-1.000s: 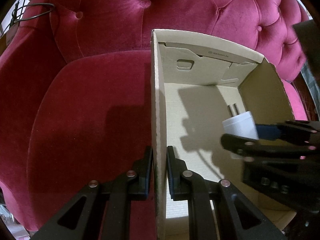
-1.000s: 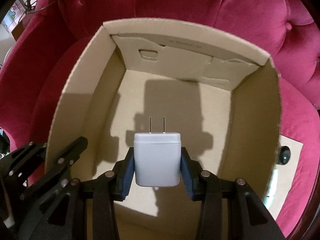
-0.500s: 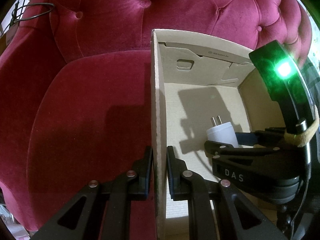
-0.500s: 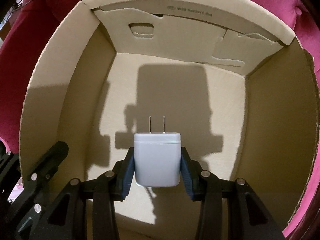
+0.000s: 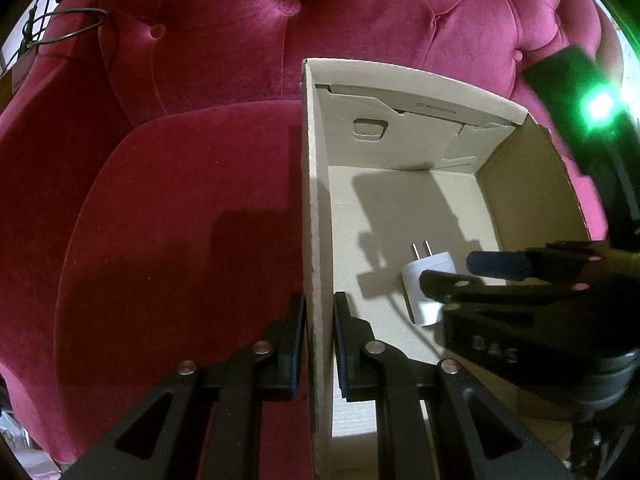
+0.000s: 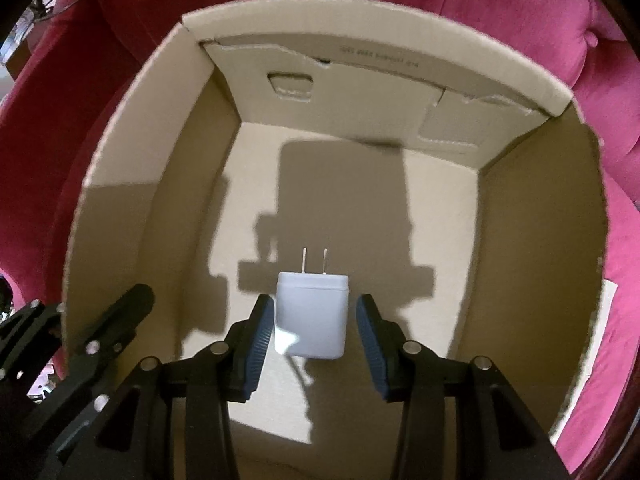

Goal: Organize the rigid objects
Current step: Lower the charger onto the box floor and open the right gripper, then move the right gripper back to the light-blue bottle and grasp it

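Note:
A white two-prong charger plug (image 6: 312,316) lies on the floor of an open cardboard box (image 6: 532,280), prongs pointing to the far wall. My right gripper (image 6: 316,320) is open inside the box, with a blue-padded finger on each side of the plug and a gap at both. The plug also shows in the left wrist view (image 5: 426,292), partly behind the right gripper (image 5: 472,276). My left gripper (image 5: 318,316) is shut on the box's left wall (image 5: 316,200), one finger inside and one outside.
The box sits on the seat of a tufted crimson velvet armchair (image 5: 168,220). A thin wire loop (image 5: 76,28) hangs at the chair's upper left. A green light (image 5: 600,106) glows on the right gripper's housing.
My right gripper lowered the plug into the box, then opened; the plug now lies free on the box floor. The left gripper has kept its hold on the wall.

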The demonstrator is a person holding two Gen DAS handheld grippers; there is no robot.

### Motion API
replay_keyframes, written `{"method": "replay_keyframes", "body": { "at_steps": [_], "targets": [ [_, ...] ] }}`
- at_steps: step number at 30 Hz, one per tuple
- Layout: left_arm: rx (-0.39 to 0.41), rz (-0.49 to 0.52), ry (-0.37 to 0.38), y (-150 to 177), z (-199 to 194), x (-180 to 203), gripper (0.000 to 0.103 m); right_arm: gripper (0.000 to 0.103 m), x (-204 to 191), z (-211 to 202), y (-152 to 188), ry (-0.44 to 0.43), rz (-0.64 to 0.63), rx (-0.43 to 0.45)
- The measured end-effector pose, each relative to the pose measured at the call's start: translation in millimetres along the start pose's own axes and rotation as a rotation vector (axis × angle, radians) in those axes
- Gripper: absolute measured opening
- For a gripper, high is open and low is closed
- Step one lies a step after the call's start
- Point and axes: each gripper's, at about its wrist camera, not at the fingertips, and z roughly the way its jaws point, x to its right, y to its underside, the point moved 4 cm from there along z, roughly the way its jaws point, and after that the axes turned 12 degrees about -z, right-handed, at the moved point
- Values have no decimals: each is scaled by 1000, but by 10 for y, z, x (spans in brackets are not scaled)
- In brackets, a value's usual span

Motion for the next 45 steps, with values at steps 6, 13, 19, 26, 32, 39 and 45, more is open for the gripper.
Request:
{"method": "replay_keyframes", "body": {
  "at_steps": [6,13,19,26,32,39,45],
  "targets": [
    [1,1,-2,4,-3,3,15,47,33,-207,37,6,3,28],
    [1,-1,1,5,-3,-1,15,50,111,-524,105,28,11,68],
    [2,-2,0,8,-3,-1,15,59,265,-862,166,61,15,127],
    [3,0,-2,11,-12,-3,15,76,519,-1138,299,91,36,159],
    [3,0,-3,8,-9,2,15,83,817,-1300,435,120,80,176],
    [4,2,-6,14,-13,13,14,98,1147,-1378,601,152,128,184],
    [4,2,-6,16,-11,18,14,103,1351,-1292,765,182,137,159]
  ]
}}
